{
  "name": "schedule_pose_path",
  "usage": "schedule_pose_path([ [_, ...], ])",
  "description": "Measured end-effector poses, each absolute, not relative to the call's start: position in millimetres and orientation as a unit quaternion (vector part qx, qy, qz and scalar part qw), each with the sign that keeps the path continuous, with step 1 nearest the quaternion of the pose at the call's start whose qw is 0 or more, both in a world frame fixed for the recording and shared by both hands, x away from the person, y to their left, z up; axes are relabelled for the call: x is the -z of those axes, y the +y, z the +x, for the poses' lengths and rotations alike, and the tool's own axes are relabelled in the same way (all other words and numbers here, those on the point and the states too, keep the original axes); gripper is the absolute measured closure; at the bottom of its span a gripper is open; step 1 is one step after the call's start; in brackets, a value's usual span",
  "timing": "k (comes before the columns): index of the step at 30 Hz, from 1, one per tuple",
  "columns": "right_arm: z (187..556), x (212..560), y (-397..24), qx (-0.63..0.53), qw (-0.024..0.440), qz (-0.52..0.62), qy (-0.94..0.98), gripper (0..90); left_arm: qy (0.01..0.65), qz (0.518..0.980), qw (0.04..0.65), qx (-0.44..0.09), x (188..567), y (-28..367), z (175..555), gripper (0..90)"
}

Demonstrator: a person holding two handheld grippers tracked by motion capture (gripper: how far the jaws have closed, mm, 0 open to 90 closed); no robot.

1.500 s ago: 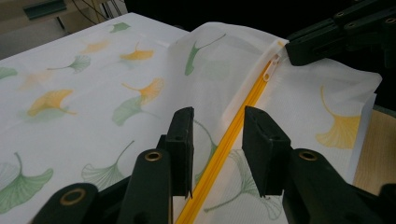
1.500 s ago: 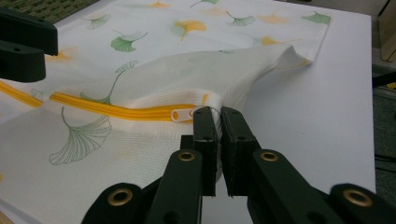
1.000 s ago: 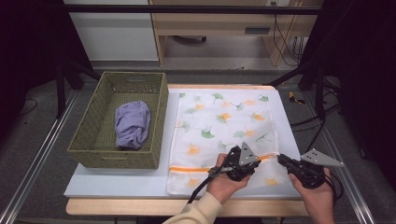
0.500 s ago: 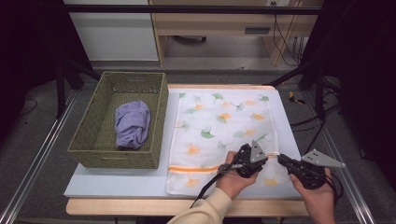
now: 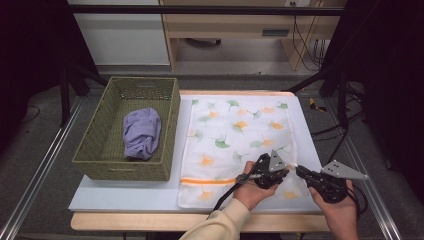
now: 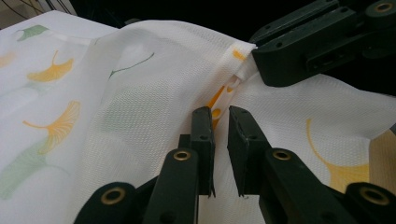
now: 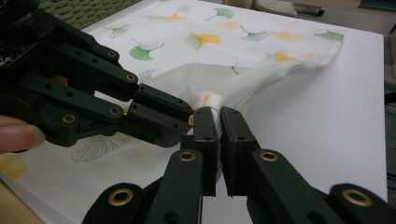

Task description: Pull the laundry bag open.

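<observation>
One white table (image 5: 125,200) with a pale wooden front edge carries everything; on its right half lies one rectangular mesh laundry bag (image 5: 235,135), white fine-woven net printed with green and orange ginkgo leaves, with an orange band across its near end, flat except at its near right corner, about five o'clock on the table, where the net is pulled up into a peaked fold; at nine o'clock from the bag stands one rectangular olive-green woven basket (image 5: 95,165), and in it lies one crumpled lilac cloth (image 5: 142,132), soft and rounded; two black tongs meet at the raised corner; the right tongs (image 7: 218,116), at four o'clock from the bag's middle, have their jaws nearly together and pinch a bunched ridge of the net between the pads; the left tongs (image 6: 220,116), just beside them at their nine o'clock, have just been opening slightly, their jaws standing a narrow gap apart with the net's orange-marked seam in front of the tips, not clamped.
</observation>
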State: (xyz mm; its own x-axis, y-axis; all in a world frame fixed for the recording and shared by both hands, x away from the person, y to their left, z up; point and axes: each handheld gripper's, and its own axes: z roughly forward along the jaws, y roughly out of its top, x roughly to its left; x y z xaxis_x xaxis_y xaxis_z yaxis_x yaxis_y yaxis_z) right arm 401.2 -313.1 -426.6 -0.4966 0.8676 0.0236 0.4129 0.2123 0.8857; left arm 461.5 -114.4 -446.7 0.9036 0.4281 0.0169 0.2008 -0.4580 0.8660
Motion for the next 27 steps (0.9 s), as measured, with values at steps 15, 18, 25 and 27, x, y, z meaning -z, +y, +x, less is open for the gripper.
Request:
schedule_pose_path([
  [15, 402, 428, -314, -0.449, 0.246, 0.442, 0.737, 85.9, 0.189, 0.847, 0.479, -0.135, 448, -115, 454, 88.3],
  [18, 402, 428, -314, -0.448, 0.246, 0.440, 0.738, 85.8, 0.184, 0.848, 0.478, -0.139, 448, -116, 453, 87.1],
  [25, 402, 429, -313, -0.443, 0.244, 0.441, 0.741, 85.9, 0.169, 0.855, 0.467, -0.147, 449, -119, 452, 82.4],
  [27, 402, 429, -314, -0.446, 0.242, 0.442, 0.740, 85.8, 0.168, 0.853, 0.470, -0.153, 446, -119, 449, 82.6],
])
